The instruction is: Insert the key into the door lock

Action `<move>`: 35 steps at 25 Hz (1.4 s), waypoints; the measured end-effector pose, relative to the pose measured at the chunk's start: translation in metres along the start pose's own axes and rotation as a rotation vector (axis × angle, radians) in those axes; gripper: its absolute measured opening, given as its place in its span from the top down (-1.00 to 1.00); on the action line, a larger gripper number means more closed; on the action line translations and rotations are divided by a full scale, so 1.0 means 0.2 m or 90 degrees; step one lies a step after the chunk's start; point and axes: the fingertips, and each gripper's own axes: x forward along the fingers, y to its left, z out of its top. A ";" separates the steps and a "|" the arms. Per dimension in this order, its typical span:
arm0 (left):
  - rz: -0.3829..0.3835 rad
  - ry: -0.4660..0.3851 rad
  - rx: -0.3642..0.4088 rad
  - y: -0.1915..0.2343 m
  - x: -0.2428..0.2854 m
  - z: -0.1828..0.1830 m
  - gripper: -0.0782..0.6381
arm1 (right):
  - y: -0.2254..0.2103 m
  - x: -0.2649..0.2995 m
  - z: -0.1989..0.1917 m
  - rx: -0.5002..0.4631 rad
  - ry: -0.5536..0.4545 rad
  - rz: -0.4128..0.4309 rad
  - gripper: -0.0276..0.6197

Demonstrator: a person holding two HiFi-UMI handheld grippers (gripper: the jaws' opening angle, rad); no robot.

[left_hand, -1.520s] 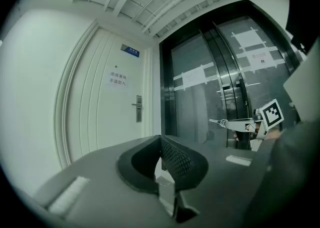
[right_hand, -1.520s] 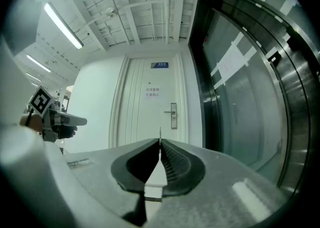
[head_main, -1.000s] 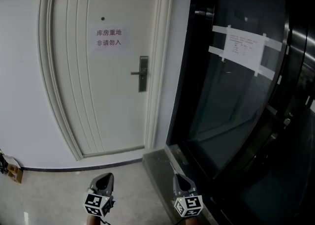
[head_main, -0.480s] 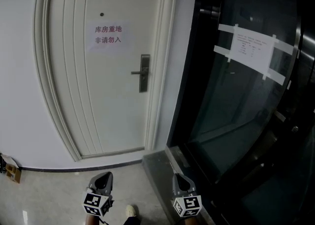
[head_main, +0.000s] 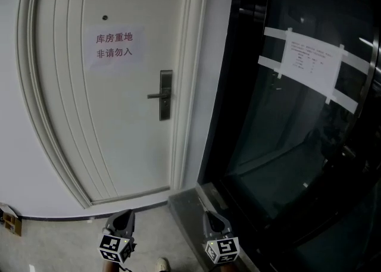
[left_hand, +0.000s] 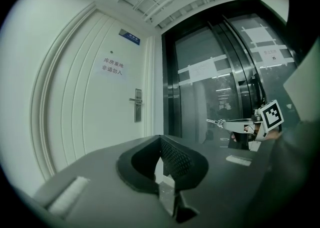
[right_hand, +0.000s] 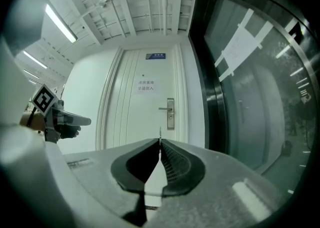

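A white door stands ahead with a metal lock plate and a lever handle at its right edge. In the right gripper view the lock plate lies straight beyond my jaws, still well away. My right gripper is shut on a thin key that sticks out past its tips. The left gripper view shows that key from the side. My left gripper is held level beside the right one, shut with nothing in it. Both are low in the head view.
A paper notice is stuck on the door. Dark glass doors with a taped sheet fill the right side. A metal threshold lies below them. A shoe tip shows between the grippers, and a small object by the left wall.
The door has grown larger and slid left in the head view as both grippers moved toward it. Their jaws look the same.
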 end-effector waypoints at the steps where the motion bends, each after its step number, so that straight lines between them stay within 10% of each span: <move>1: -0.003 0.000 0.000 0.02 0.04 0.01 0.77 | -0.01 0.04 0.00 0.000 0.001 -0.002 0.88; 35: -0.016 -0.002 -0.018 0.72 0.95 0.04 0.77 | -0.22 1.24 0.11 -0.031 -0.017 -0.024 0.88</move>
